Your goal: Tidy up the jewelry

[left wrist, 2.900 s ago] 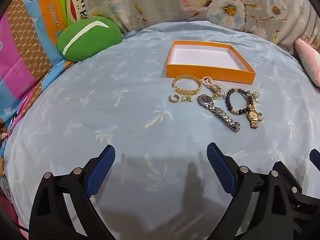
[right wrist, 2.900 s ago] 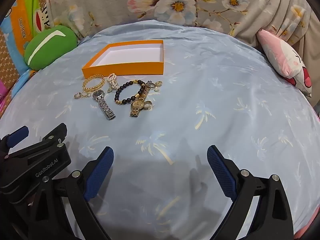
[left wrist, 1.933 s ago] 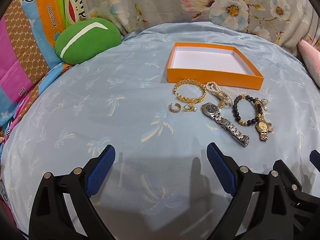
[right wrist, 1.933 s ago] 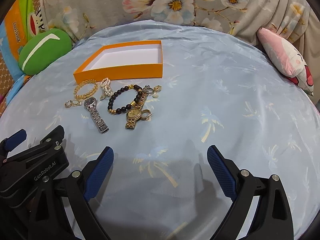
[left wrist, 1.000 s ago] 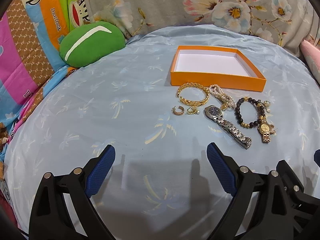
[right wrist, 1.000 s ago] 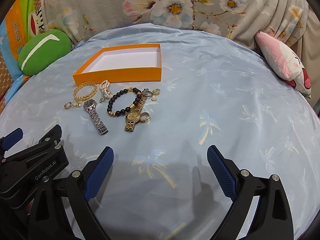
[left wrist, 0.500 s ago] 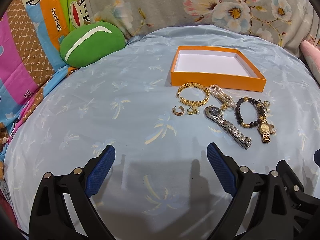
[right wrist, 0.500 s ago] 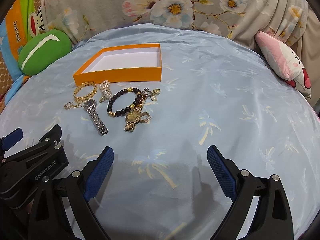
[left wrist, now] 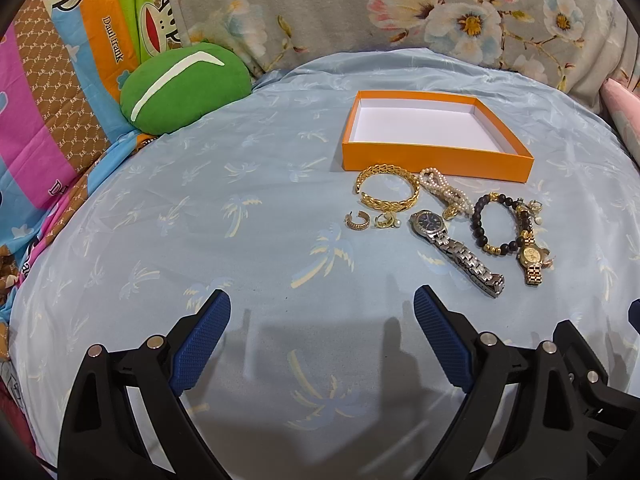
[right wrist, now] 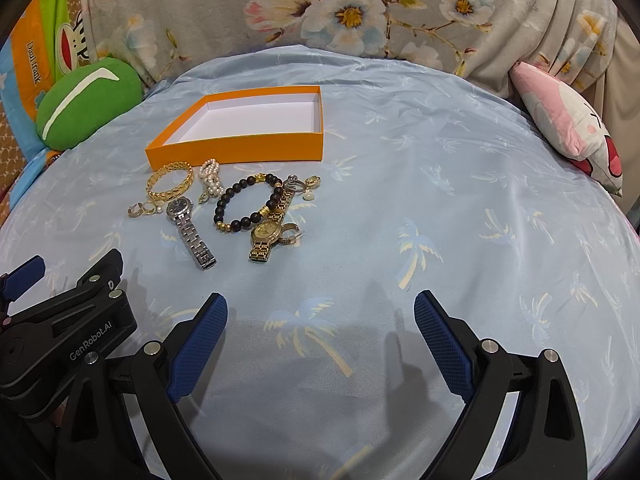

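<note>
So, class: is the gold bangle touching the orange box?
Apart. The left wrist view shows a strip of blue sheet between the gold bangle and the near wall of the orange box.
</note>
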`<state>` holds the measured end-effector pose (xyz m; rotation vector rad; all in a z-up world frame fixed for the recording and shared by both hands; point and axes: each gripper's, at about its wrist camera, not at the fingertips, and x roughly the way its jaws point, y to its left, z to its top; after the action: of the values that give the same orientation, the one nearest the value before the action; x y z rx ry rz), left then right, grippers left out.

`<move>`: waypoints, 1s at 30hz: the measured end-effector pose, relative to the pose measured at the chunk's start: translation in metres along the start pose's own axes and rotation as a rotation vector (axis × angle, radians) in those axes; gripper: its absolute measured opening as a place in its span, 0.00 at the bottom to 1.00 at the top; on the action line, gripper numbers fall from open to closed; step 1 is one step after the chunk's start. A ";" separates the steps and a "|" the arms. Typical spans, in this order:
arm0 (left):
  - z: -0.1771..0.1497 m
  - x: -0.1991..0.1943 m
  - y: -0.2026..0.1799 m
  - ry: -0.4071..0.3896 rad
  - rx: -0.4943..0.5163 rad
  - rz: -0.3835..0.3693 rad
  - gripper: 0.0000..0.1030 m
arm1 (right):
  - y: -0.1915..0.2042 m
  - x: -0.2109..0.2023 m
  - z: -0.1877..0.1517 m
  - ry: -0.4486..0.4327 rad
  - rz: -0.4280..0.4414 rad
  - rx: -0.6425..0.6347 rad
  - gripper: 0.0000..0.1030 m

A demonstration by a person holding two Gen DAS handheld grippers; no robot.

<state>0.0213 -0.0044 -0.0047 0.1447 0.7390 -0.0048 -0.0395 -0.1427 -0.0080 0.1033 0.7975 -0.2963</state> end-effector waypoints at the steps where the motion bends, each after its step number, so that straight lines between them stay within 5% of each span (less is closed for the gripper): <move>1: 0.000 0.000 0.001 0.000 0.000 -0.001 0.88 | 0.000 0.000 0.000 0.000 0.000 0.000 0.90; 30: -0.003 0.002 0.013 0.005 -0.049 -0.040 0.91 | -0.001 0.004 -0.001 0.021 0.023 0.001 0.90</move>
<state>0.0209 0.0089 -0.0064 0.0829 0.7466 -0.0247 -0.0378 -0.1444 -0.0111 0.1167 0.8167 -0.2745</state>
